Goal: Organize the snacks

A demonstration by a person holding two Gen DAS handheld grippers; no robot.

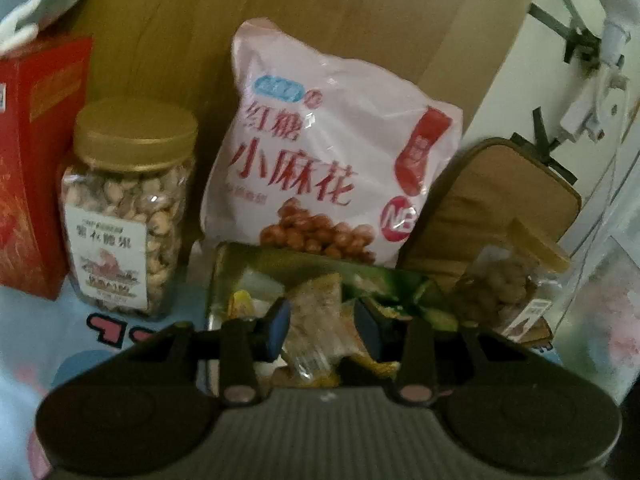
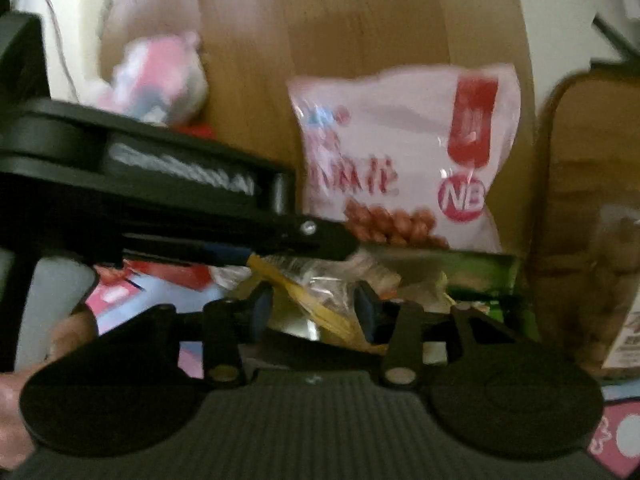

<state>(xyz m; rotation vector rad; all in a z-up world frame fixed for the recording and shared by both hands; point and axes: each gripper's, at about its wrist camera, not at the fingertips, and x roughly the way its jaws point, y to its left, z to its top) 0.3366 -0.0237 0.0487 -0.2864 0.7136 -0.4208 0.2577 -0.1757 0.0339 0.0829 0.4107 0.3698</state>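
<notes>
A metal tray (image 1: 214, 280) holds several small wrapped snacks. My left gripper (image 1: 322, 330) has its jaws around a clear-wrapped brown biscuit packet (image 1: 320, 312) over the tray; whether they grip it I cannot tell. My right gripper (image 2: 316, 310) has its jaws around a clear packet with a yellow edge (image 2: 320, 304), also over the tray (image 2: 296, 326). The left gripper's black body (image 2: 160, 200) crosses the right wrist view. A big pink snack bag (image 1: 320, 152) leans on the wooden board behind the tray; it shows in the right wrist view too (image 2: 404, 152).
A gold-lidded jar of nuts (image 1: 128, 208) and a red box (image 1: 36, 160) stand at the left. A brown padded pouch (image 1: 492, 208) and a clear bag of nuts (image 1: 500, 288) lie at the right. A plush toy (image 2: 156, 80) sits behind. The surface is a patterned cloth.
</notes>
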